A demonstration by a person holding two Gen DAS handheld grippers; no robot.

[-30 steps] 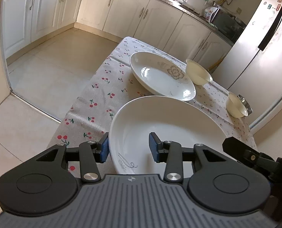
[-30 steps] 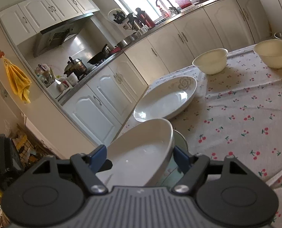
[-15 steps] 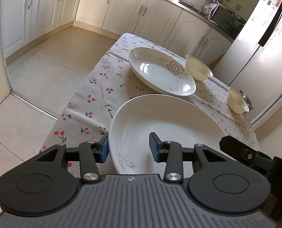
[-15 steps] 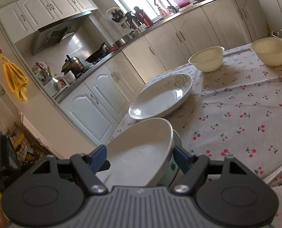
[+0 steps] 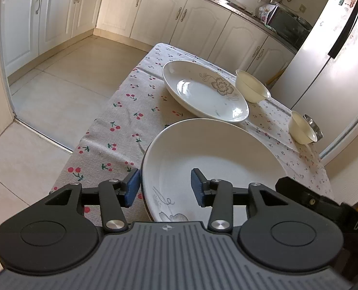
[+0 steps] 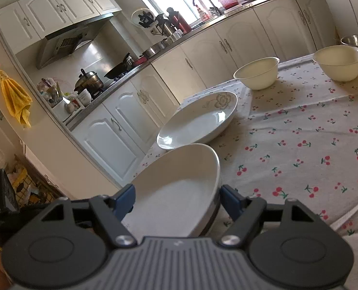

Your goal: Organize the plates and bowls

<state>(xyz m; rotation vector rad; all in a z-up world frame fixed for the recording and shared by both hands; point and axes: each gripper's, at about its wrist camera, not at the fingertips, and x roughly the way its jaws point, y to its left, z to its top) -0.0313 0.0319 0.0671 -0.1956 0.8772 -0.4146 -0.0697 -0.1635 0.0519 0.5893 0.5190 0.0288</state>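
A large white plate [image 5: 217,154] is held above the near end of the table, its rim between the jaws of both grippers. My left gripper [image 5: 164,188] straddles its near-left rim; my right gripper [image 6: 177,199] straddles the opposite rim of the same plate [image 6: 179,183]. Both jaws stand apart with visible gaps around the rim. A second deep plate with a flower pattern [image 5: 203,91] lies on the table beyond it and also shows in the right wrist view [image 6: 198,120]. Two cream bowls [image 5: 251,85] [image 5: 301,128] stand further back.
The table has a cherry-print cloth [image 5: 130,111]. A steel bowl [image 6: 357,43] stands behind the far cream bowl [image 6: 338,62]. The table's left edge drops to tiled floor [image 5: 58,91]. A fridge [image 5: 336,48] stands beyond the far end.
Both grippers with the white plate have drawn back and risen a little; the flowered plate and bowls now look farther away. The jaws' width has not changed.
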